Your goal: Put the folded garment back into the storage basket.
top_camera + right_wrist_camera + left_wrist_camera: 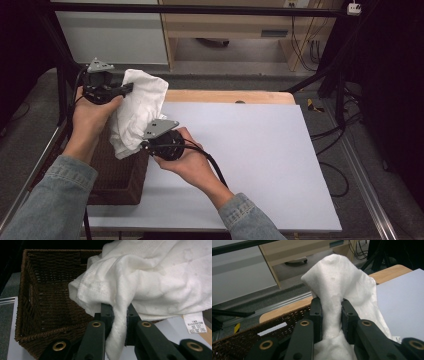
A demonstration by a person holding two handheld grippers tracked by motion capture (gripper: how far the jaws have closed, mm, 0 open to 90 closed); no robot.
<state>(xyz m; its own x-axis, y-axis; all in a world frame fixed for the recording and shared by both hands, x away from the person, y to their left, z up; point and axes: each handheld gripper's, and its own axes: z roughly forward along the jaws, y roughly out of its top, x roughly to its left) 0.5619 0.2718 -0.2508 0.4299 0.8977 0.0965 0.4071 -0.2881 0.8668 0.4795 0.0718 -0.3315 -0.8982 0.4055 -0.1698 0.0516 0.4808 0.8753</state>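
Note:
A white cloth [137,107] hangs in the air above a dark brown wicker basket [117,182] at the table's left side. My left gripper [131,88] holds its upper part; in the left gripper view the jaws of the left gripper [331,315] pinch a bunched fold of the cloth [339,282]. My right gripper [145,146] holds the lower edge; in the right gripper view the right gripper [119,315] is shut on a hemmed strip of the cloth [150,277]. A care label [193,323] dangles from the cloth. The basket [50,290] looks empty inside.
A pale lilac board [240,160] covers most of the wooden table [230,96]. The basket stands at the board's left edge. Black stands and cables [335,100] are beyond the table's right side, and a cabinet [225,30] is behind it.

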